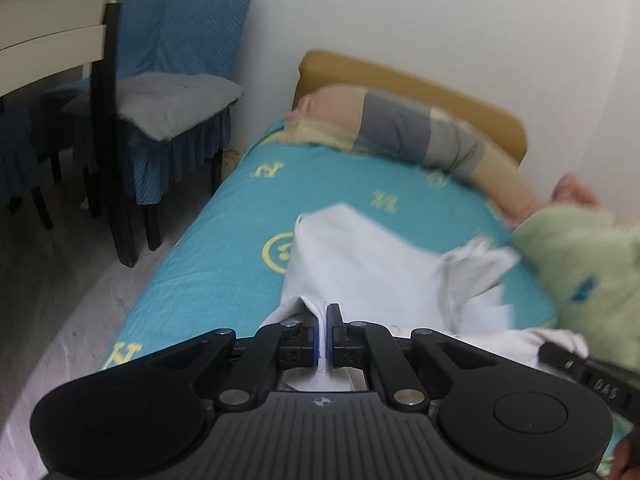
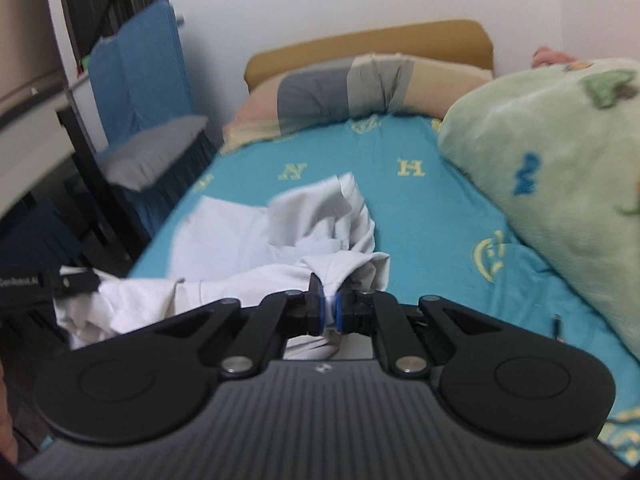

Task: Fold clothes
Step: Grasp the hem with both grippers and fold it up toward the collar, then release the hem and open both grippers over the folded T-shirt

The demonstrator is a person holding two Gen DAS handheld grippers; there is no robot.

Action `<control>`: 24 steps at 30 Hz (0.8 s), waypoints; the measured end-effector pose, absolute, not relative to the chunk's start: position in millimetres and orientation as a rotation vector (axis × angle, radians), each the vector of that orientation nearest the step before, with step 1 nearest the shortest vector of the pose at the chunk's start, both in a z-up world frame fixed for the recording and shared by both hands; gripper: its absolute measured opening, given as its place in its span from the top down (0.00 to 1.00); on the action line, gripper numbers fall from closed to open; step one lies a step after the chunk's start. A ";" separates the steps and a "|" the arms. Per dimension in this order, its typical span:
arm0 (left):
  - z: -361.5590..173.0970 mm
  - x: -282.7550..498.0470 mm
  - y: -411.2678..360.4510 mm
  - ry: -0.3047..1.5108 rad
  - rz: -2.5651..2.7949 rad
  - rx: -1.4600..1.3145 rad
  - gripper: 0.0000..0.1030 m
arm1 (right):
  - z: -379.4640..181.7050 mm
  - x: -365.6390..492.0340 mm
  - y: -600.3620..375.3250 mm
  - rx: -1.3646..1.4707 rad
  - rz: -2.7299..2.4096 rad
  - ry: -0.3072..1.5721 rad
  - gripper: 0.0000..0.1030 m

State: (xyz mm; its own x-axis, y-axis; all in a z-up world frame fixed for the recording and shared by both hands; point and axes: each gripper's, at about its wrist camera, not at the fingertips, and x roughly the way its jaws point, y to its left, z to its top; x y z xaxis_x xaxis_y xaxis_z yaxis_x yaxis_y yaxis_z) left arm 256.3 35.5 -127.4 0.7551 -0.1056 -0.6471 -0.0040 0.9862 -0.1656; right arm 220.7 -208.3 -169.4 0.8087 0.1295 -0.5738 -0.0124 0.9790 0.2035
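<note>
A white garment (image 1: 360, 256) lies rumpled on the turquoise bed sheet (image 1: 224, 240) near the bed's front edge. My left gripper (image 1: 323, 320) is shut on a fold of its near edge. In the right wrist view the same white garment (image 2: 248, 232) is bunched up, and my right gripper (image 2: 329, 304) is shut on another fold of it. The other gripper's black body shows at the left edge of the right wrist view (image 2: 44, 284) and at the right edge of the left wrist view (image 1: 576, 368).
A green fleece blanket (image 2: 552, 184) is heaped on the bed's right side. A striped pillow (image 2: 344, 92) lies against the mustard headboard (image 2: 360, 46). A blue-covered chair with a grey cushion (image 1: 168, 104) and a table (image 1: 44, 36) stand left of the bed.
</note>
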 end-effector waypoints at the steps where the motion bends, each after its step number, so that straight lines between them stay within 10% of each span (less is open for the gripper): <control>1: -139.5 265.2 34.0 0.729 -0.051 -0.156 0.96 | -180.2 230.4 -208.7 0.181 0.082 0.636 0.91; 7: -182.0 282.8 32.4 0.783 -0.085 -0.092 0.96 | -221.7 256.5 -210.8 0.154 0.109 0.704 0.89; 10: -173.4 284.5 28.8 0.810 -0.102 -0.075 0.75 | -212.5 254.1 -210.6 0.152 0.119 0.717 0.86; 14: -142.3 258.5 19.4 0.752 -0.117 -0.035 0.33 | -184.0 238.9 -212.1 0.178 0.130 0.683 0.24; 24: -45.2 147.7 0.0 0.573 -0.148 0.013 0.13 | -88.7 145.6 -213.1 0.159 0.143 0.524 0.23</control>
State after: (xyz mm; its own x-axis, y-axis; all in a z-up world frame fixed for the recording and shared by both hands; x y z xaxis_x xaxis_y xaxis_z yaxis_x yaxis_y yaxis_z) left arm 147.7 0.0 -45.2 0.8302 -0.1358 -0.5407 0.1431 0.9893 -0.0288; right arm 145.6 -213.1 -88.7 0.8566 0.1759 -0.4851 -0.0948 0.9777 0.1871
